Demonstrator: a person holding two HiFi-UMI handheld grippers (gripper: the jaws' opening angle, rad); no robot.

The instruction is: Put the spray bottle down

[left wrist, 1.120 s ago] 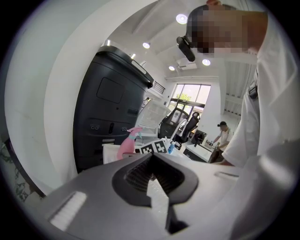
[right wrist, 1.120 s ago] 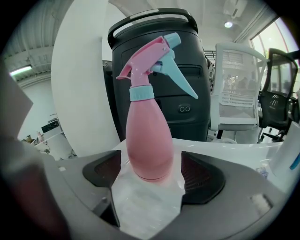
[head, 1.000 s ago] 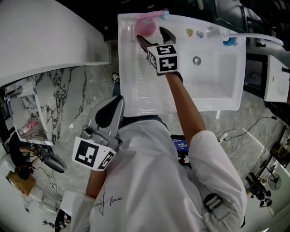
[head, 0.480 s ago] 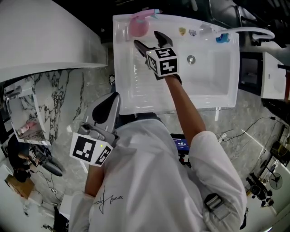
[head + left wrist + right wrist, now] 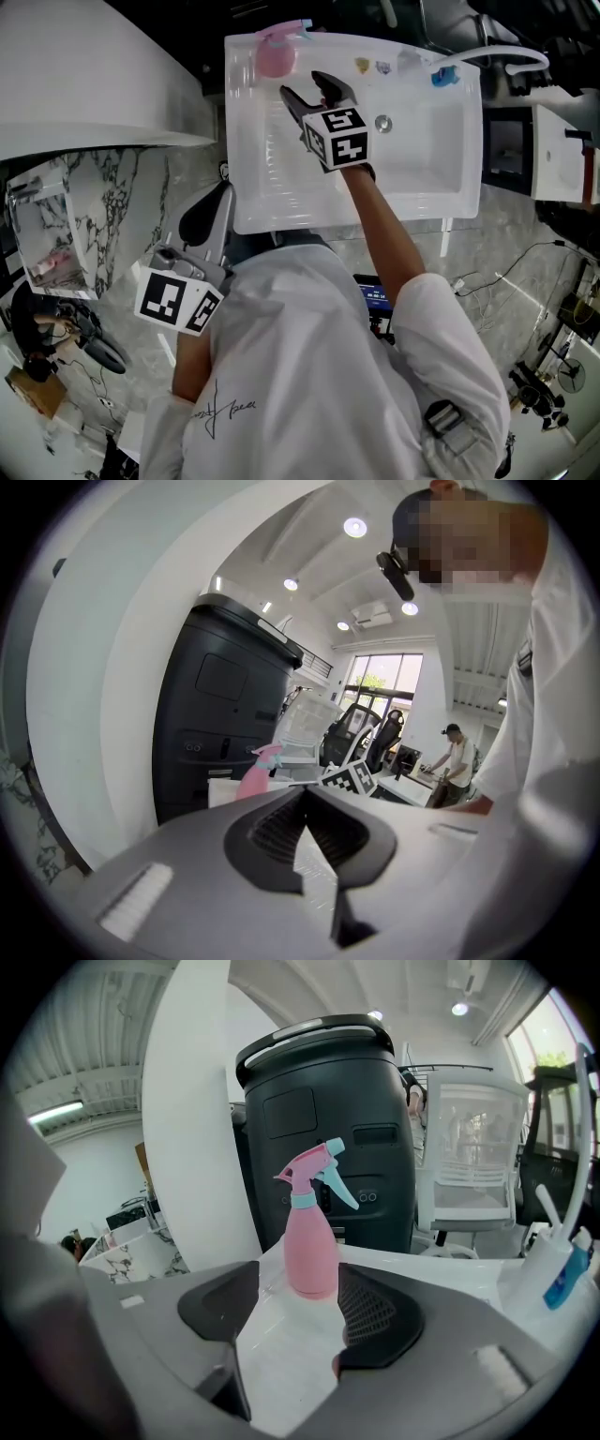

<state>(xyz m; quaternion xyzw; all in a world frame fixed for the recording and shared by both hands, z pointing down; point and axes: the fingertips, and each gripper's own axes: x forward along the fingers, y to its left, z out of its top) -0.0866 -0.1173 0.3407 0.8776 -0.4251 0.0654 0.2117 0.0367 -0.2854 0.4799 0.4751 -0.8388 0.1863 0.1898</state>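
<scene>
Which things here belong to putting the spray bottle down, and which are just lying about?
In the job: pink spray bottle on a corner of the sink; right gripper, open, empty, jaws just closing a little.
Just lying about: blue tube, tap, black bin, left gripper.

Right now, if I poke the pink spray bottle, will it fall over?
Probably it would tip: the spray bottle stands upright, tall and narrow. It may slide too, on the smooth white sink rim. It looks like light plastic; how full it is I cannot tell.
</scene>
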